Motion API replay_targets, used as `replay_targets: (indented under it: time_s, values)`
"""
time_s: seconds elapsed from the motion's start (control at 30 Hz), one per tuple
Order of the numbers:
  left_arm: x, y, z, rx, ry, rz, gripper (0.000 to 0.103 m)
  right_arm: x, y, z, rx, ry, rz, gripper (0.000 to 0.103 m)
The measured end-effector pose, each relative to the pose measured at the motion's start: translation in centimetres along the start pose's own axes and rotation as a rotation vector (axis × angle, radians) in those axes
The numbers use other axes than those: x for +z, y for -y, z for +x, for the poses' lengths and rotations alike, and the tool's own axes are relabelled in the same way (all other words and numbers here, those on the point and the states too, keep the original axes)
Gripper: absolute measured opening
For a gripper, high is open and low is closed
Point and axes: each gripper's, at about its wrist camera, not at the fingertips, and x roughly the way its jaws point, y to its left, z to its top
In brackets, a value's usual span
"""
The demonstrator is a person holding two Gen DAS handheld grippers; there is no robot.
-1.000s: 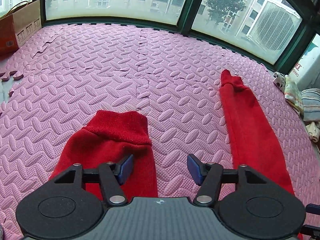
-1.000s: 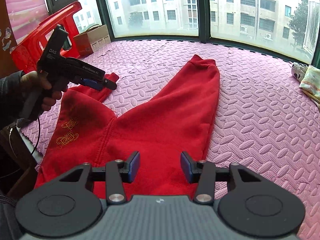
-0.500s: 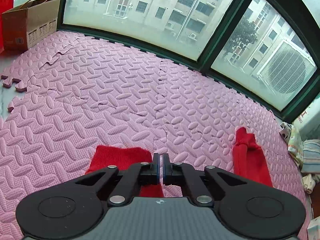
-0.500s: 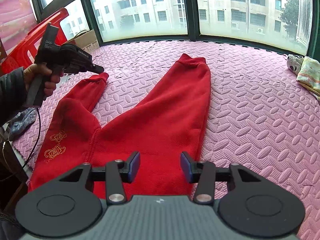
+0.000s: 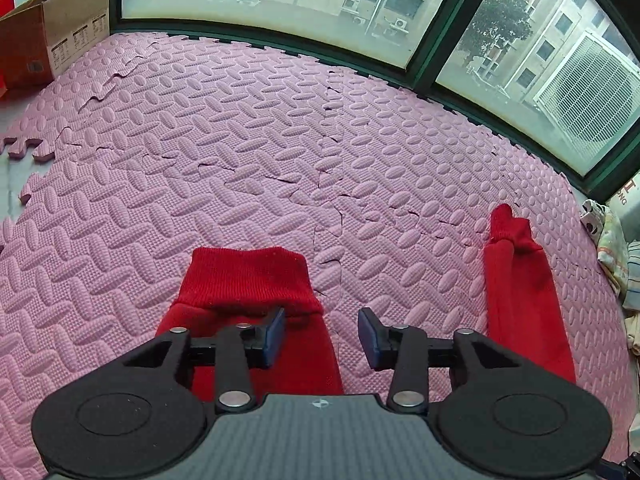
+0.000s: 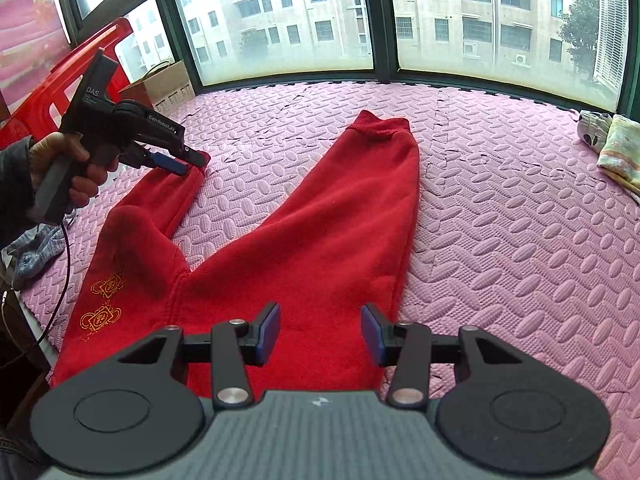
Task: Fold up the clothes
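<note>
Red trousers (image 6: 312, 232) with gold emblems lie spread on the pink foam mat, legs apart in a V. My left gripper (image 5: 320, 334) is open just over the ribbed cuff (image 5: 248, 276) of the left leg, holding nothing; it also shows in the right wrist view (image 6: 188, 162) at that cuff. The other leg (image 5: 520, 292) lies to the right. My right gripper (image 6: 320, 334) is open and empty above the crotch and right-leg area of the trousers.
The pink foam mat (image 5: 280, 140) covers the floor up to the windows. A cardboard box (image 5: 52, 36) stands at the far left beside a red chair (image 6: 60, 84). Folded cloths (image 6: 616, 148) lie at the right edge. A grey cloth (image 6: 36, 248) lies at the left.
My left gripper was shut half a second ago and has opened again over the left cuff. The left leg is stretched out straighter. My right gripper stayed open over the trousers.
</note>
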Motion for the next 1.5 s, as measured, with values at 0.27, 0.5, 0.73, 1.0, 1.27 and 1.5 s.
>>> replay_targets:
  time_s: [0.27,0.5,0.73,1.0,1.27,1.5]
  values:
    - [-0.3,1.1,1.6,0.104,0.055,0.059,0.011,-0.2,-0.2,0.1,0.007,0.007,0.011,0.045]
    - [3.4,-1.9,1.1,0.05,0.133,-0.076,0.008,0.1,0.4,0.4,-0.004,0.018,0.022,0.045]
    - [7.0,-1.8,2.1,0.063,0.186,-0.07,0.008,1.5,1.4,1.5,-0.019,0.021,0.033,0.045]
    - [10.1,-1.5,5.9,0.08,0.176,-0.082,0.008,4.9,3.4,3.7,-0.059,0.06,0.039,0.045]
    - [8.2,-1.1,4.5,0.015,0.185,-0.037,0.063,9.1,5.0,7.2,-0.074,0.071,0.032,0.045]
    - [3.5,0.4,-0.6,-0.068,0.178,0.119,0.09,9.6,2.9,10.1,-0.038,0.001,-0.088,0.044]
